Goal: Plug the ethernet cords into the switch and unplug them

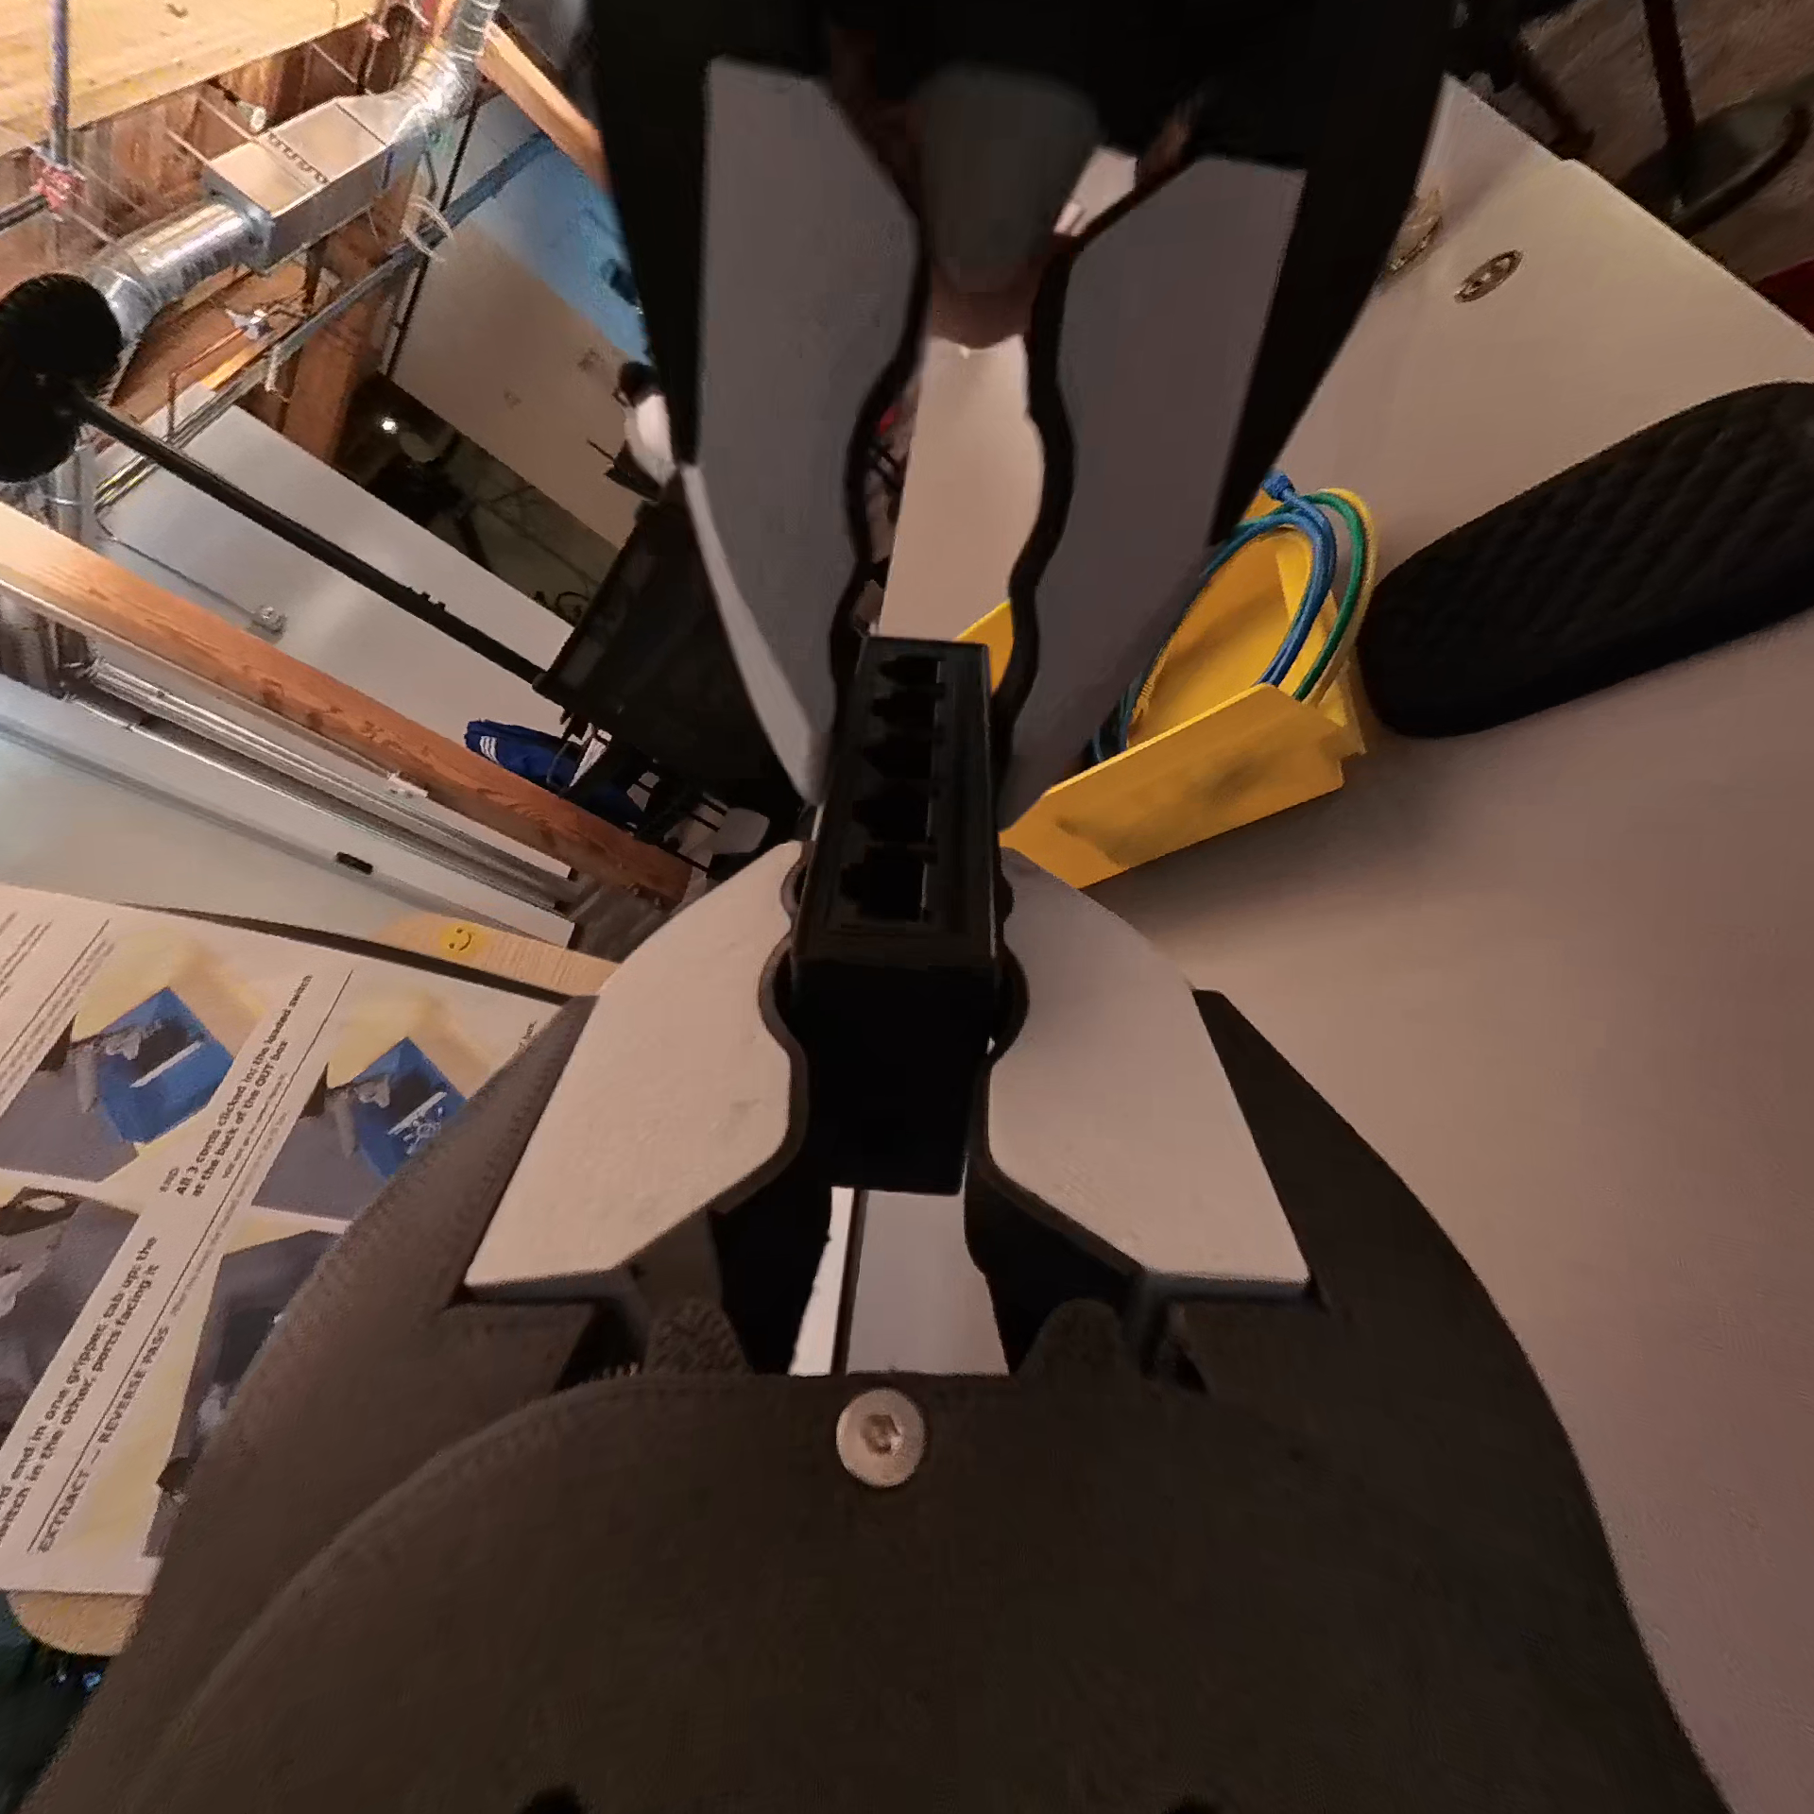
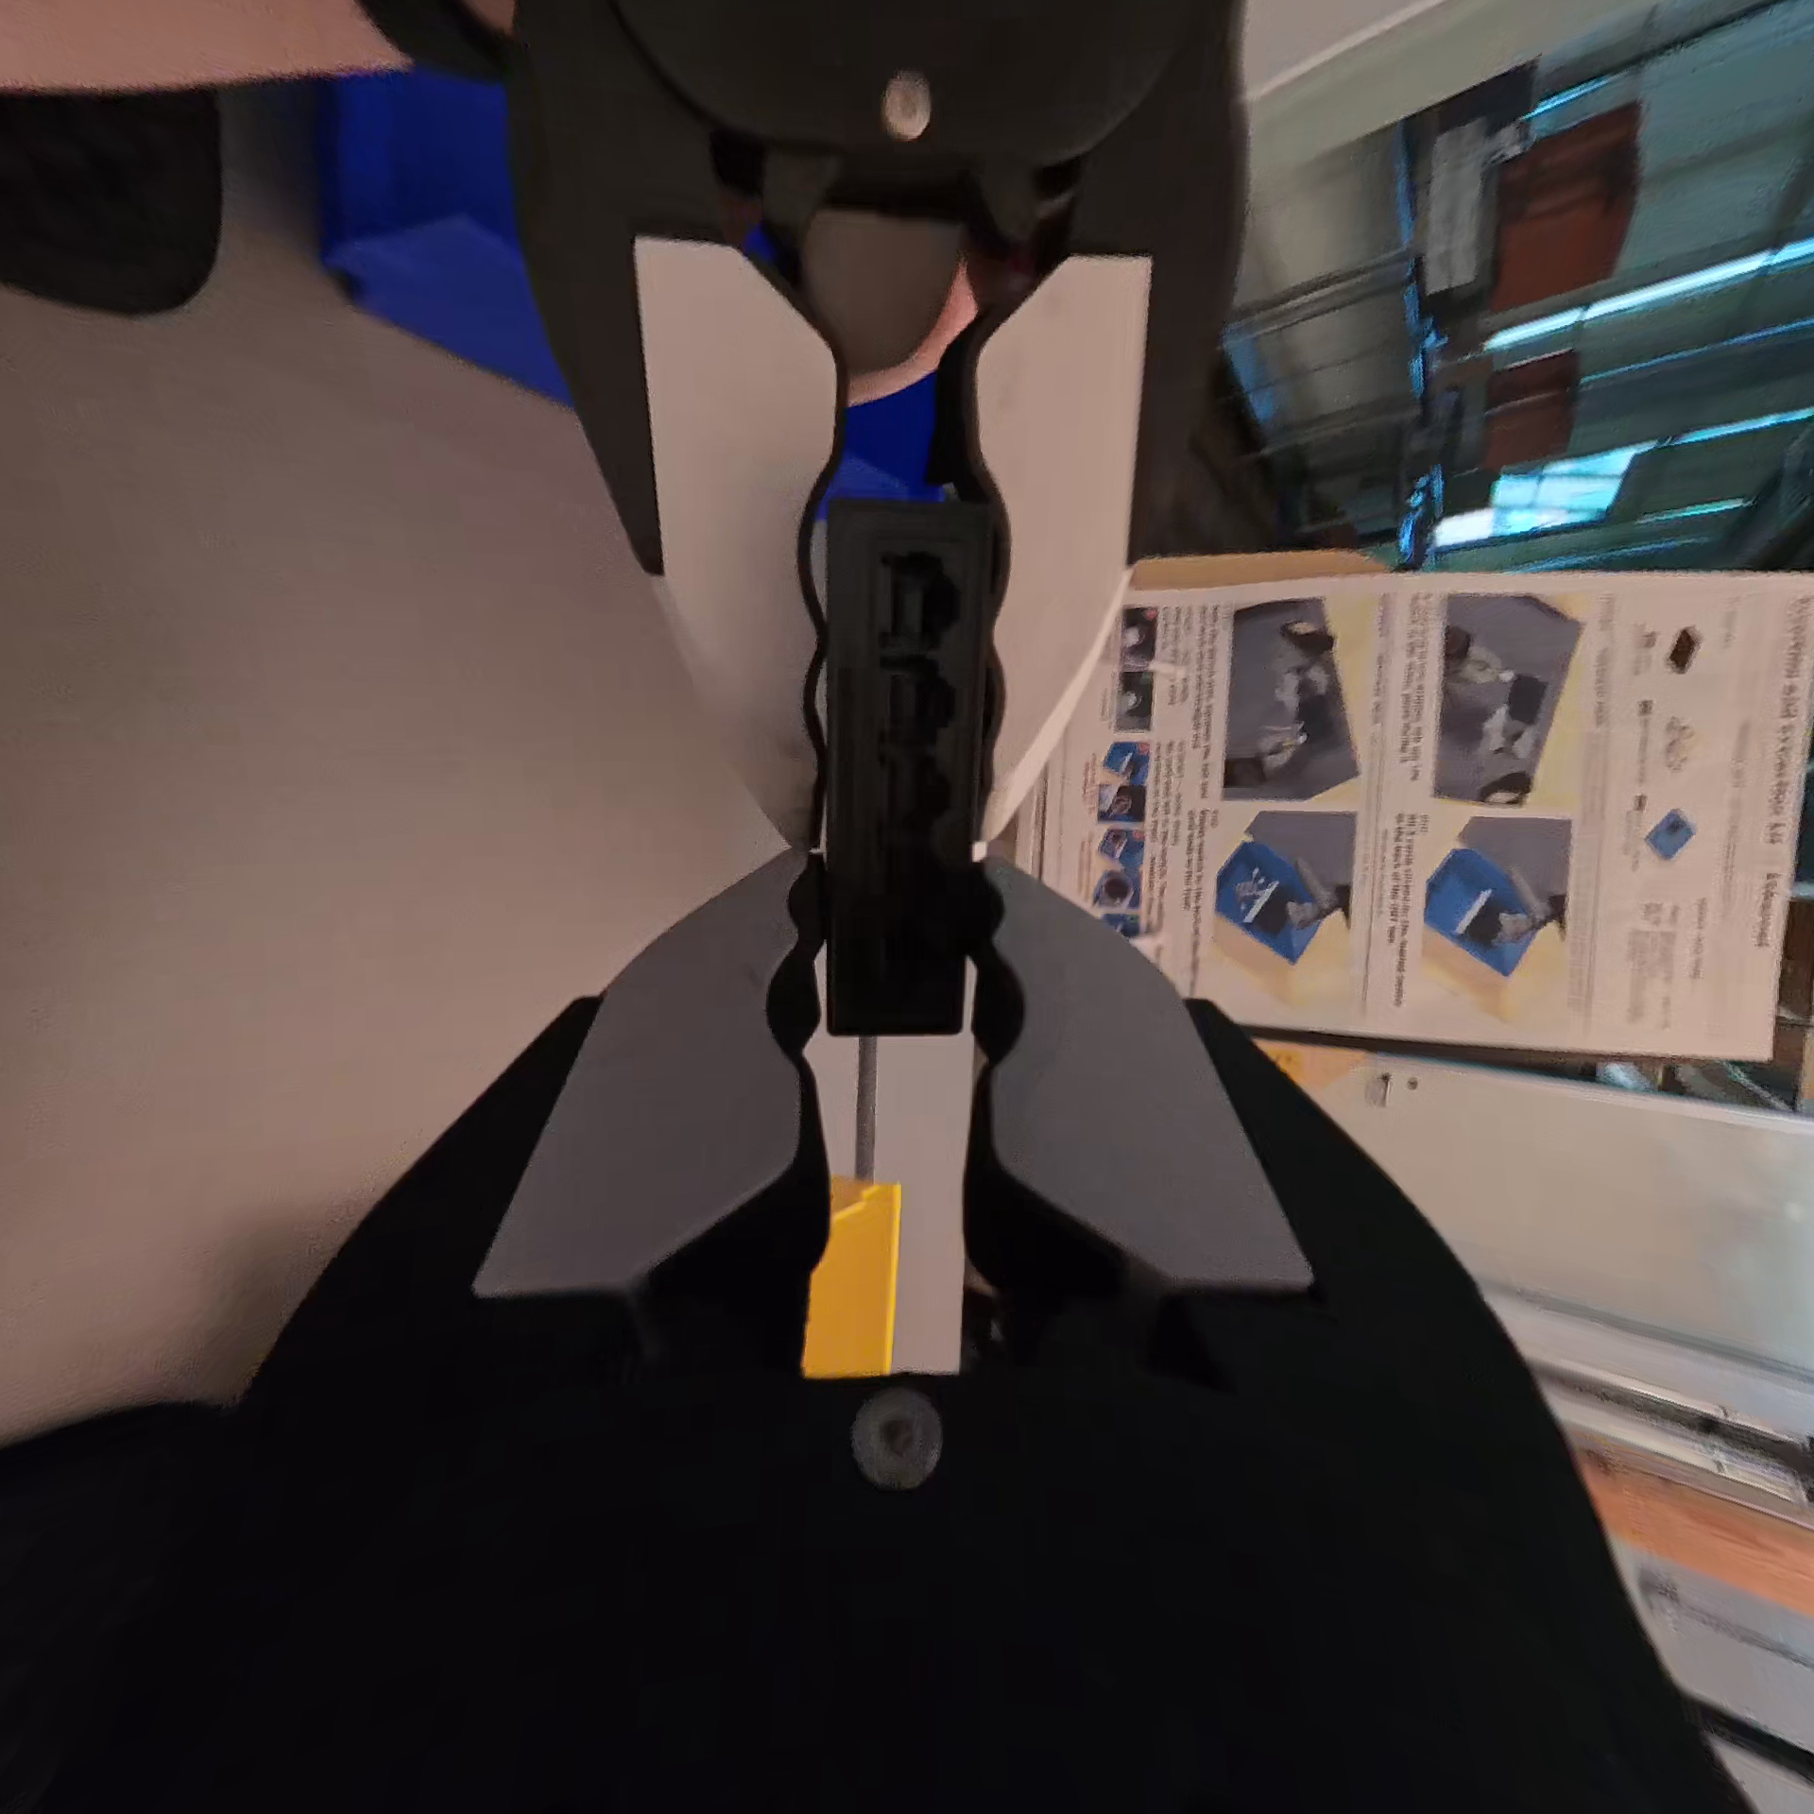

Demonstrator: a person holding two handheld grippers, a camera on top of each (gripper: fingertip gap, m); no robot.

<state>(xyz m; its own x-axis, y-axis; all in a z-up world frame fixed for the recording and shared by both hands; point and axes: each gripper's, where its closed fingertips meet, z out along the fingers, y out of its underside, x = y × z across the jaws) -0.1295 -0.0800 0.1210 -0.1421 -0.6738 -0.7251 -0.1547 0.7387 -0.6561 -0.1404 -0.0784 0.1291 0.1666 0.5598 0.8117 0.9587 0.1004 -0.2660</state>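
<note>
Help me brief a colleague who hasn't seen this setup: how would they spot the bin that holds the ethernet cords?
Start at the grey table and look past the two grippers holding the black switch. Beside a dark padded rest sits a yellow bin. It is the only yellow thing there, with looped blue and green cords inside.

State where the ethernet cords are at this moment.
In the left wrist view, the ethernet cords lie coiled in the yellow bin on the table, right of the switch, unplugged.
</note>
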